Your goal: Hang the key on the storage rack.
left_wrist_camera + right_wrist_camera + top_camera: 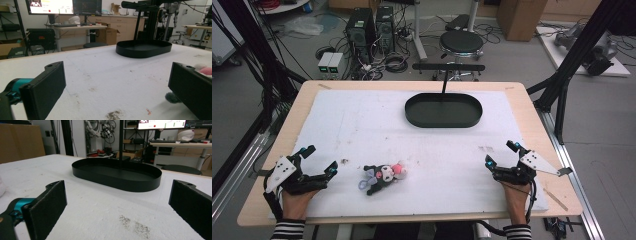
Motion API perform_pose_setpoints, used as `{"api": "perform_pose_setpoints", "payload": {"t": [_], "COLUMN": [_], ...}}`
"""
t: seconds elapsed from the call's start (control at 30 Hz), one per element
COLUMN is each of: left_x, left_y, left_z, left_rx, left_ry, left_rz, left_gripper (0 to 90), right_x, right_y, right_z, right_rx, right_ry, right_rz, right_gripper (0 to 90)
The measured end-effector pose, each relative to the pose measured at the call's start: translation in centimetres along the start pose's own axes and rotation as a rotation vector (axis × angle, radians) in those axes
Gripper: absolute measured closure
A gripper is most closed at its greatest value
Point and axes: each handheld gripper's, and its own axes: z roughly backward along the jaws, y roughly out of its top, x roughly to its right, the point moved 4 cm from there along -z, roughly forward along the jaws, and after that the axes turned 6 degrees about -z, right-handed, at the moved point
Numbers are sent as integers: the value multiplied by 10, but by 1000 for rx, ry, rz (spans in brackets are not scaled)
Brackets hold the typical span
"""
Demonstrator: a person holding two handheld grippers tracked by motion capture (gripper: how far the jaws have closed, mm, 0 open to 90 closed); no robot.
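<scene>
Both sets of jaws spread wide, nothing between them. Left gripper [319, 160] rests at near left of white mat [362, 125], right gripper [501, 153] at near right edge. Plush toy [384, 176] lies on its side on mat between them, just beside left gripper, well apart from right. Black oval tray [443, 111] sits at far side, empty

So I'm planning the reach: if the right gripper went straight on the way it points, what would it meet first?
Most likely the black oval tray. The right gripper stands open over bare white mat, and the tray's near wall lies dead ahead between its jaws, with nothing in between. How far off it is remains unclear.
</scene>
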Motion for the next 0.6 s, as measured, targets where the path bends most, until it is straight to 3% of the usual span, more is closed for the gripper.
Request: {"api": "perform_pose_setpoints", "payload": {"t": [0.6], "left_x": [-3], "left_y": [0], "left_z": [-1], "left_rx": [-8], "left_ry": [-4], "left_rz": [26], "left_gripper": [17], "right_x": [-1], "right_y": [0], "right_z": [-1], "right_rx": [-3], "right_ry": [-2], "right_rz": [13], "right_gripper": [5]}}
